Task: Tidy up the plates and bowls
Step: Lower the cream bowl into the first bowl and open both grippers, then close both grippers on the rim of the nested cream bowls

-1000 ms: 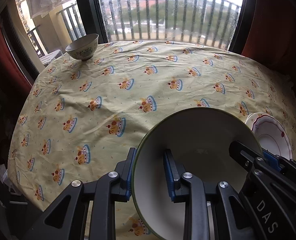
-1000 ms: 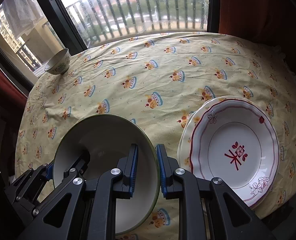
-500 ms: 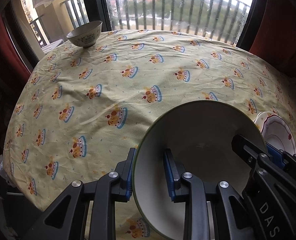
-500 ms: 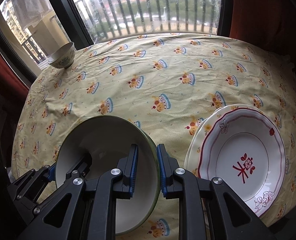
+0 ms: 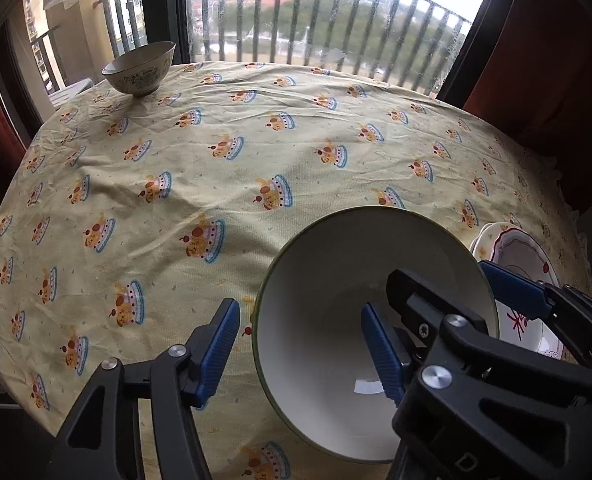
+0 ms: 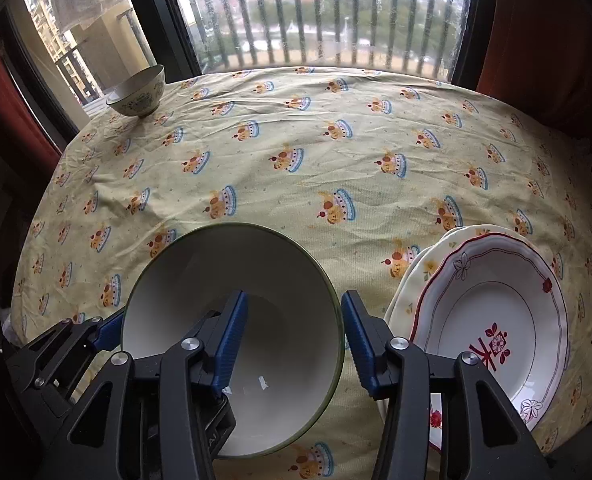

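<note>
Though green-rimmed, large bowl (image 6: 288, 280) holding nothing.

We hold two matte black plastic grippers, the left gripper (image 5: 299, 344) and right gripper (image 6: 294, 336): triangular cut-out arms, round silver screw heads at the joints, ribbed blue pads (image 5: 218, 350) lining each finger, white lettering low on one frame.

In the left wrist view the right gripper's black arm (image 5: 475, 344) is covering part of the large white green-rimmed bowl (image 5: 335, 280) and most of the red-rimmed white plate (image 5: 515, 248). In the right wrist view, black gripper arms are hiding that bowl's near wall and the plate's near edge (image 6: 435, 416).
</note>
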Available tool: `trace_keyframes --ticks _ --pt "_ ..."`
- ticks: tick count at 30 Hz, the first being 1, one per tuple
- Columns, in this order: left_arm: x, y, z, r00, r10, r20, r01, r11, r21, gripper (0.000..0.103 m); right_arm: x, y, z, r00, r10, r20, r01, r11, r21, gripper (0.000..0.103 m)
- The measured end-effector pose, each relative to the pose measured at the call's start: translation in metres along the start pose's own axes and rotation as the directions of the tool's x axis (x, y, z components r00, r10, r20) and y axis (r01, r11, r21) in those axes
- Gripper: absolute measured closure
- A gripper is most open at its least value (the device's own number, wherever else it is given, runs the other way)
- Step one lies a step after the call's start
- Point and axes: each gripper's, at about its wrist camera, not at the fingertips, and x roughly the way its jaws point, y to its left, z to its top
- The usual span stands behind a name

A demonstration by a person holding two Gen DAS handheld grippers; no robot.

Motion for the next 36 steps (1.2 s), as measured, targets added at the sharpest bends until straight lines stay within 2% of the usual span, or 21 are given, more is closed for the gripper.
trace_keyframes --ticks 1,2,5,8,19,24,33,36 --pt "-0.003 0.002 0.002 1.000 0.004 0.007 -0.004 1.000 0.005 0.030 -0.003 0.004 0.003 1.000 -0.013 0.011 0.013 1.000 -0.009 0.024" --pt "-0.006 0.004 0.005 1.000 0.011 0.013 -0.012 1.000 0.014 0.027 -0.005 0.008 0.006 1.000 -0.027 0.015 0.027 0.999 -0.017 0.020" --pt "-0.012 0.012 0.014 1.000 -0.004 0.014 0.003 1.000 0.020 0.018 -0.007 0.019 0.016 0.999 -0.040 0.011 0.040 0.999 -0.013 0.018" --pt "-0.015 0.022 0.025 1.000 -0.007 0.013 0.006 0.999 0.044 0.015 -0.007 0.028 0.026 0.999 -0.045 0.013 0.045 0.999 0.017 0.018" --pt "-0.018 0.081 0.066 0.999 -0.002 0.034 0.000 0.998 0.062 0.015 0.003 0.084 0.066 0.995 -0.094 0.031 0.092 0.993 0.074 0.018" --pt "-0.017 0.111 0.090 0.998 0.026 0.058 -0.030 0.996 0.084 0.015 0.010 0.112 0.086 0.993 -0.113 0.044 0.107 0.987 0.122 0.018" --pt "-0.014 0.162 0.136 0.993 0.015 0.113 -0.028 0.993 0.114 0.017 0.020 0.161 0.128 0.981 -0.175 0.087 0.156 0.969 0.193 0.018" --pt "-0.013 0.176 0.151 0.991 0.026 0.130 -0.041 0.993 0.108 0.019 0.020 0.176 0.143 0.972 -0.203 0.115 0.179 0.966 0.184 0.018"
